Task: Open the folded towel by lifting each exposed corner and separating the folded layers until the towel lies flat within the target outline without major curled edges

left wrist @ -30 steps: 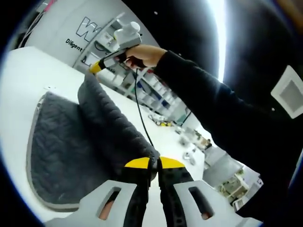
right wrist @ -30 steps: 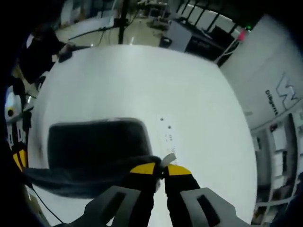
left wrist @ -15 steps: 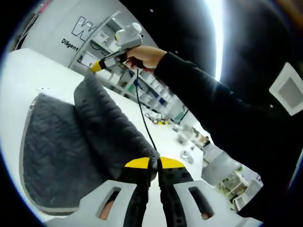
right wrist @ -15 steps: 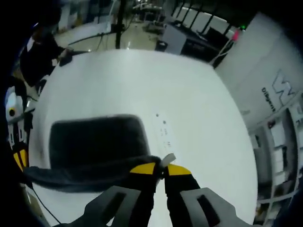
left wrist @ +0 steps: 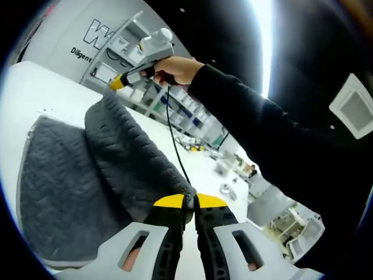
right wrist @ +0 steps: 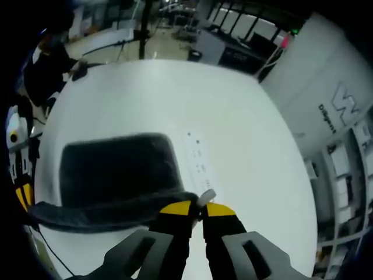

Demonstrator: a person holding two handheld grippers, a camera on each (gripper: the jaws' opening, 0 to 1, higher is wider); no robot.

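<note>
A dark grey quilted towel (left wrist: 70, 175) with a pale trim lies partly on the white table (left wrist: 23, 93), its upper layer lifted off the rest. My left gripper (left wrist: 189, 201) is shut on one lifted corner at the bottom of the left gripper view. The right gripper (left wrist: 119, 83), held by a person's hand, pinches the opposite raised corner, and the lifted edge stretches between the two. In the right gripper view my right gripper (right wrist: 197, 207) is shut on the towel's (right wrist: 116, 169) corner, with the pale trim sticking out between the tips. The left gripper (right wrist: 22, 195) shows at the left edge.
A person's dark sleeve (left wrist: 280, 134) crosses the left gripper view, with a black cable (left wrist: 172, 134) hanging from the right gripper. Shelves (left wrist: 175, 105) with small items stand beyond the table. Small marks (right wrist: 198, 157) sit on the table (right wrist: 233, 116) beside the towel. A stand and cables (right wrist: 140, 29) lie past the far edge.
Both grippers have risen a little with the towel's corners still held, lifting the upper layer further off the lower one; both views have shifted slightly.
</note>
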